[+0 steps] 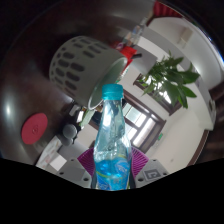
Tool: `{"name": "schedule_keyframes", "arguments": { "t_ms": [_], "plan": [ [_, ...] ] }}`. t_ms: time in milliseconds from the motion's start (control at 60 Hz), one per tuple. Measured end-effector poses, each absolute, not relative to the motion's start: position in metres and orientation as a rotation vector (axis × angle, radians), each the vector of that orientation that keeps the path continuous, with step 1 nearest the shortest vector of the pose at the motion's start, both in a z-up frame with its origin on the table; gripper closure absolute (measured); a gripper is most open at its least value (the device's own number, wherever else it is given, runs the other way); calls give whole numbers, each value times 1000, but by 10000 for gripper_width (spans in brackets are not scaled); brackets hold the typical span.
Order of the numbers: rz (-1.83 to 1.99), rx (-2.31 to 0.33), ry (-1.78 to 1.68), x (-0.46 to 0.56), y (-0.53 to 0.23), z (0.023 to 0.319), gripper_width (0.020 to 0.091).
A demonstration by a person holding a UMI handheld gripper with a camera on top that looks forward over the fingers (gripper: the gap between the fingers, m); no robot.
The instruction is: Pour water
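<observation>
A clear plastic bottle (111, 140) with a teal cap and a blue label stands upright between my fingers. Its lower body fills the gap, and both magenta pads (85, 165) press against its sides, so my gripper (112, 170) is shut on the bottle. The cap (111, 93) points up toward a white slotted basket (85, 65) that hangs above and beyond the bottle. The bottle's base is hidden below the fingers.
A green leafy plant (173, 80) shows beyond the bottle to the right. A red round object (36, 126) lies to the left on a dark surface. Windows and pale walls (150, 120) sit behind. The view is tilted.
</observation>
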State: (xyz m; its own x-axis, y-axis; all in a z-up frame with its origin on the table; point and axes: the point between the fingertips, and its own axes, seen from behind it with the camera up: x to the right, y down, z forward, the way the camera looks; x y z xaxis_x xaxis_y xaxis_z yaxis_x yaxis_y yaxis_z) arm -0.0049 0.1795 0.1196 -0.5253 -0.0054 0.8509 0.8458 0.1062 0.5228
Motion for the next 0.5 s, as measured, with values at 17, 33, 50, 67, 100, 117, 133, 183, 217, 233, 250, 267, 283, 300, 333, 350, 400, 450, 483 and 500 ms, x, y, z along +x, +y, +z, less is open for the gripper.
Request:
{"name": "schedule_keyframes", "arguments": {
  "t_ms": [17, 33, 50, 67, 100, 117, 133, 183, 217, 233, 250, 267, 283, 300, 333, 350, 400, 450, 483, 500],
  "plan": [
    [-1478, -860, -1661, -4, 179, 120, 664],
    [-1453, -889, -1643, -3, 178, 119, 665],
    [-1426, -922, -1620, -2, 177, 120, 668],
    [-1398, -958, -1591, 0, 176, 122, 667],
    [-1326, -1042, -1527, 2, 173, 124, 666],
    [-1290, -1088, -1486, 3, 172, 123, 665],
    [-1239, -1138, -1451, 4, 171, 122, 666],
    [-1063, -1291, -1328, 9, 166, 125, 665],
    [-940, -1397, -1236, 12, 163, 123, 663],
    [-874, -1445, -1187, 12, 161, 123, 666],
    [-821, -1491, -1115, 10, 156, 120, 666],
    [-738, -1527, -1078, 14, 158, 121, 664],
    [-663, -1566, -1032, 15, 157, 122, 666],
    [-591, -1601, -980, 14, 155, 121, 665],
    [-451, -1660, -878, 14, 153, 121, 665],
    [-386, -1684, -822, 14, 152, 121, 665],
    [-210, -1739, -656, 15, 152, 113, 666],
    [-50, -1779, -526, 20, 153, 108, 664],
    [23, -1790, -453, 25, 155, 106, 666],
    [32, -1791, -408, 13, 144, 103, 665]
  ]
}}
